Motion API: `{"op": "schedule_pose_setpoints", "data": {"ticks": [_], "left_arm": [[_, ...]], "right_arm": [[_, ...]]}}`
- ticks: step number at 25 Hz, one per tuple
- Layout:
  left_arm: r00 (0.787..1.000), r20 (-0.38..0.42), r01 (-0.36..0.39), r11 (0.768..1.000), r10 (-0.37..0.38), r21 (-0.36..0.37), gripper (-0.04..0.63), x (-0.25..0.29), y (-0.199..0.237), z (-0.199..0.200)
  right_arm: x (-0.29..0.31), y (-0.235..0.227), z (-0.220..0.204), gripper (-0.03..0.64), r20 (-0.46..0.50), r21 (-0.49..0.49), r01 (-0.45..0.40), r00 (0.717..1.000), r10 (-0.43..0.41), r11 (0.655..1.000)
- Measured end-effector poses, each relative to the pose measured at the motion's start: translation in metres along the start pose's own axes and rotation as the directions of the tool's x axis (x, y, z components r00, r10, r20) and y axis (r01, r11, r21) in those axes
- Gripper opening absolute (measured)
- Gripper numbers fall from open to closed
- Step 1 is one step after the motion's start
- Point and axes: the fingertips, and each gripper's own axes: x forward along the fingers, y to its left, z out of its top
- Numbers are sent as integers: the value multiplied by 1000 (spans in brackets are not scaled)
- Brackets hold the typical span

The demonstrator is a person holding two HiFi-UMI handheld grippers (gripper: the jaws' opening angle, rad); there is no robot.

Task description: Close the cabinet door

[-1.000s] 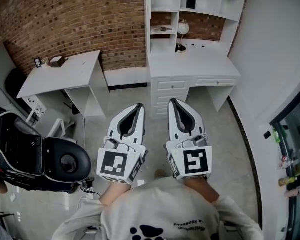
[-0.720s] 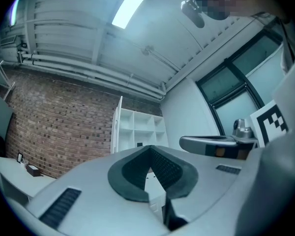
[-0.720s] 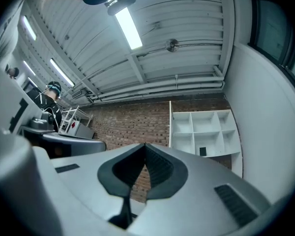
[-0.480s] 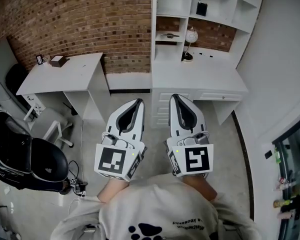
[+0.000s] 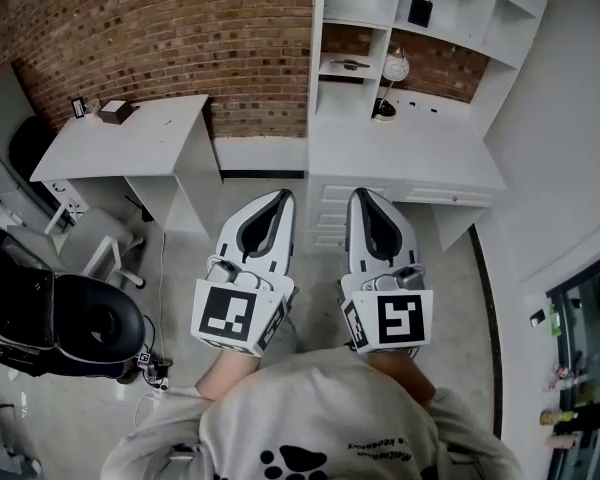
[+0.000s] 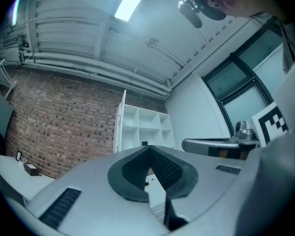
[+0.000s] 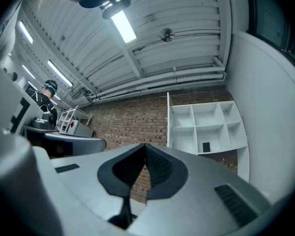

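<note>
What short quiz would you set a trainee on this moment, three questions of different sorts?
1. True or false: the left gripper holds something between its jaws.
2. What stands behind the plain desk? A) brick wall B) curtain C) window
3. Fill in: in the head view, the small box lies near the ____ end of that desk's top.
Key: 1. False: the left gripper and the right gripper are both shut and empty. 2. A. 3. Left.
</note>
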Motion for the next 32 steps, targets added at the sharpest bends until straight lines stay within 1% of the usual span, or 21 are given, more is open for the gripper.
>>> {"op": "schedule_pose_setpoints", "data": {"ticks": [3,7,14,19,25,32], "left_arm": [[1000,-10,22,1000,-22,-11,8,22,8,-11],[999,-15,43,999,-44,-32,8,59,30,-22],[995,-14,98,995,-98,-21,8,126,78,-38],[991,-21,132,991,-132,-12,8,163,112,-47],[987,-44,155,988,-155,-17,8,190,139,-63],[981,-62,181,983,-183,-32,8,214,146,-85]], "right_arm": [[19,-8,-11,18,-11,-6,9,1000,-9,1000],[59,-20,-24,18,-21,-17,16,1000,-16,1000],[135,-36,-47,18,-6,-2,38,999,-38,999],[183,-39,-64,18,-14,-10,60,998,-60,998],[215,-42,-85,18,-31,-13,94,995,-94,996],[234,-57,-108,18,-54,8,115,992,-115,993]]}}
